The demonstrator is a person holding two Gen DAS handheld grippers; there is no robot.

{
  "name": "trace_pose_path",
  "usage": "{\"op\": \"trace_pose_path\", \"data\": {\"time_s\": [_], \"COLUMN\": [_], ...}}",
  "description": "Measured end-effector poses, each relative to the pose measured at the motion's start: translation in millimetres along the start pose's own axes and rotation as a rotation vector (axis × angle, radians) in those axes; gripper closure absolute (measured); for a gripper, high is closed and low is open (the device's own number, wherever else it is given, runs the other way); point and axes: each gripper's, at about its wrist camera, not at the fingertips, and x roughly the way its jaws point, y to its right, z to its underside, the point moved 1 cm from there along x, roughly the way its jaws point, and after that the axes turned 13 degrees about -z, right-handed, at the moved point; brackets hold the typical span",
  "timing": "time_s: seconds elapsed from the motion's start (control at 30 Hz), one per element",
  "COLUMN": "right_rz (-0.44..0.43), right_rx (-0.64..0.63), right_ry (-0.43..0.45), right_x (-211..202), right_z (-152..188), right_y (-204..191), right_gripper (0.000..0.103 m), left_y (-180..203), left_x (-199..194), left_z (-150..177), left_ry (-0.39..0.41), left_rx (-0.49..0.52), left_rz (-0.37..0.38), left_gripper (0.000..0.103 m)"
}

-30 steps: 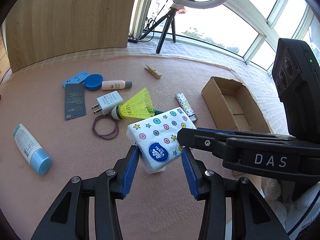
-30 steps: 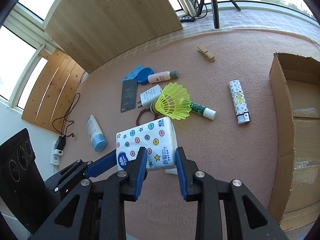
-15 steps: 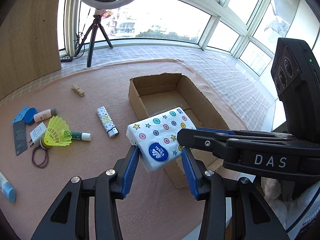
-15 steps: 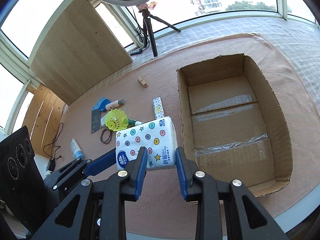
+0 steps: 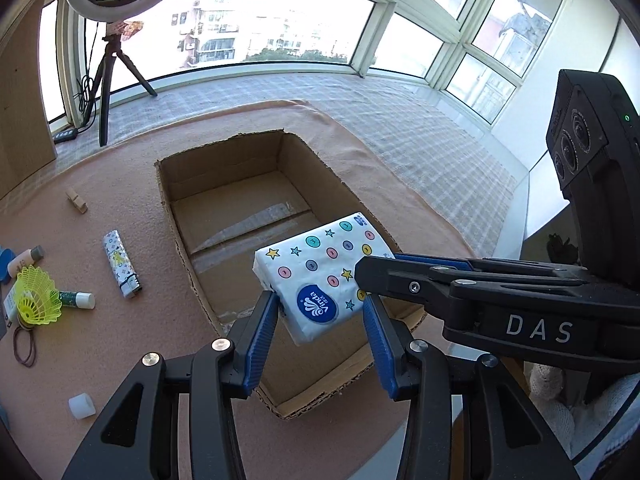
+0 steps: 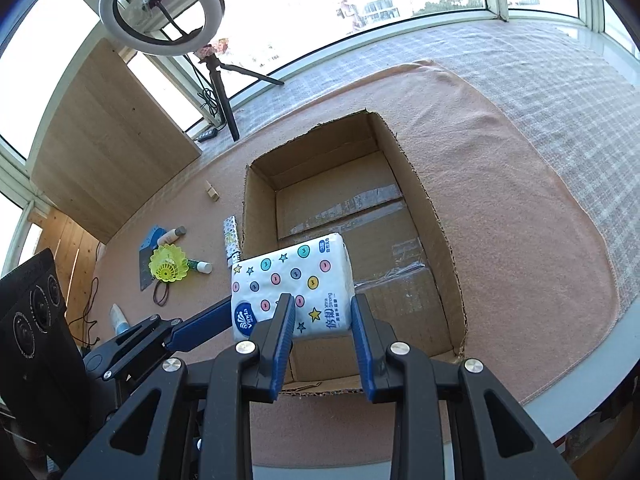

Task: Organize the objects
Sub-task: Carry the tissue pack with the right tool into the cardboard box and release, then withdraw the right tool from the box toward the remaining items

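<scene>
A white tissue pack point(image 5: 320, 264) printed with coloured dots and stars hangs in the air over the near end of an open cardboard box point(image 5: 168, 208). My left gripper point(image 5: 320, 308) is shut on one end of the pack. My right gripper point(image 6: 322, 308) is shut on the pack's point(image 6: 288, 276) other side, above the box point(image 6: 248, 208). In the left wrist view the right gripper's fingers point(image 5: 424, 258) reach in from the right. In the right wrist view a blue left finger point(image 6: 200, 328) shows at the pack's left end. The box holds nothing but tape strips.
Left of the box on the pink mat lie a patterned lighter point(image 5: 120, 264), a yellow shuttlecock point(image 5: 36, 296), a glue stick point(image 5: 78, 299), a clothespin point(image 5: 76, 200), a rubber band point(image 5: 24, 344) and a white cap point(image 5: 82, 404). A ring light on a tripod point(image 6: 160, 8) stands at the back. The table edge runs close on the right.
Both grippers have carried the tissue pack to the right, from above the loose items to above the box. Their hold on the pack looks the same.
</scene>
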Motion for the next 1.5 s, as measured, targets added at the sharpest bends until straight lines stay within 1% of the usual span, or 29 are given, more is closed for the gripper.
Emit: {"op": "trace_pose_path", "data": {"time_s": [0.13, 0.17, 0.2, 0.23, 0.27, 0.3, 0.33, 0.37, 0.63, 0.87, 1.13, 1.27, 1.5], "right_rz": [0.007, 0.009, 0.014, 0.028, 0.047, 0.072, 0.091, 0.1, 0.102, 0.09, 0.05, 0.012, -0.03], "right_rx": [-0.001, -0.002, -0.006, -0.013, -0.023, -0.032, -0.038, -0.043, -0.045, -0.07, -0.135, -0.157, -0.186], "right_ry": [-0.003, -0.004, -0.003, 0.004, 0.008, 0.01, 0.024, 0.041, 0.038, 0.037, 0.012, -0.017, -0.069], "right_x": [-2, -1, -2, -2, -2, -2, -3, -5, 1, 11, 33, 48, 78], "right_z": [0, 0, 0, 0, -1, -1, -1, -2, -2, -2, -2, 1, 4], "right_y": [7, 8, 9, 9, 9, 9, 9, 8, 3, -14, -49, -68, -96], "right_gripper": [0.076, 0.076, 0.076, 0.073, 0.067, 0.049, 0.036, 0.035, 0.035, 0.035, 0.035, 0.035, 0.035], "left_y": [3, 4, 5, 6, 6, 4, 3, 1, -21, -56, -113, -144, -206], "left_x": [6, 7, 8, 9, 8, 9, 9, 8, 0, -14, -33, -40, -50], "left_z": [0, 0, 0, 0, 1, 1, 2, 2, 7, 17, 37, 54, 84], "left_ry": [-0.009, -0.013, -0.021, -0.026, -0.023, -0.018, -0.017, -0.017, -0.015, -0.015, -0.024, -0.033, -0.057], "left_rx": [0.005, 0.01, 0.02, 0.024, 0.019, 0.015, 0.013, 0.01, -0.021, -0.067, -0.155, -0.199, -0.288], "left_rz": [0.003, 0.004, 0.008, 0.003, -0.011, -0.022, -0.024, -0.026, -0.062, -0.111, -0.185, -0.225, -0.296], "left_gripper": [0.056, 0.054, 0.052, 0.045, 0.034, 0.031, 0.03, 0.03, 0.03, 0.03, 0.03, 0.03, 0.03]}}
